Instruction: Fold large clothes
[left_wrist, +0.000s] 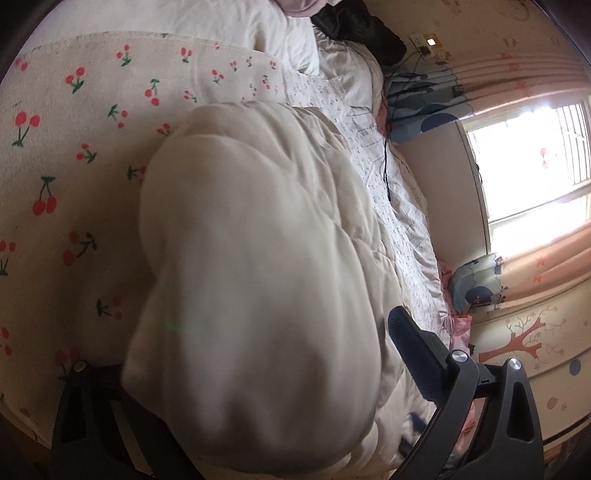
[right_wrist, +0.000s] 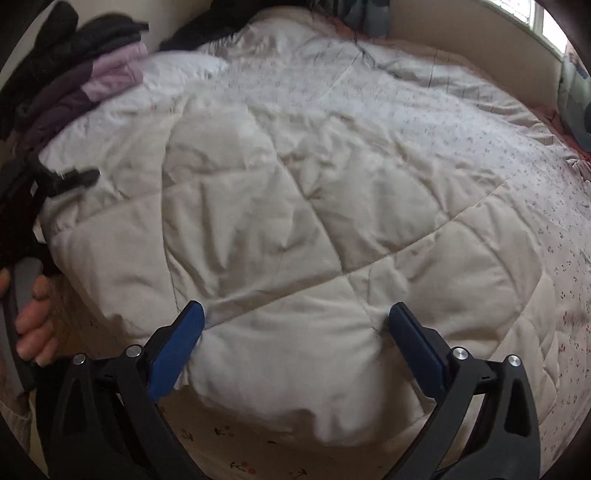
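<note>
quilt (right_wrist: 295, 206): cream, bunched on the bed (left_wrist: 74, 166), long side running toward the window end
right gripper (right_wrist: 295, 332): spread wide, straddling the near quilt corner, closest
left gripper (left_wrist: 258, 350): quilt draped over it, grip unclear tbh

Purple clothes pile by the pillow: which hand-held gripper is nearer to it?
Left, as far as the views show. The left hand-held gripper reaches over the quilt just below the purple clothes pile; the right hand-held gripper sits at the quilt's near edge.
</note>
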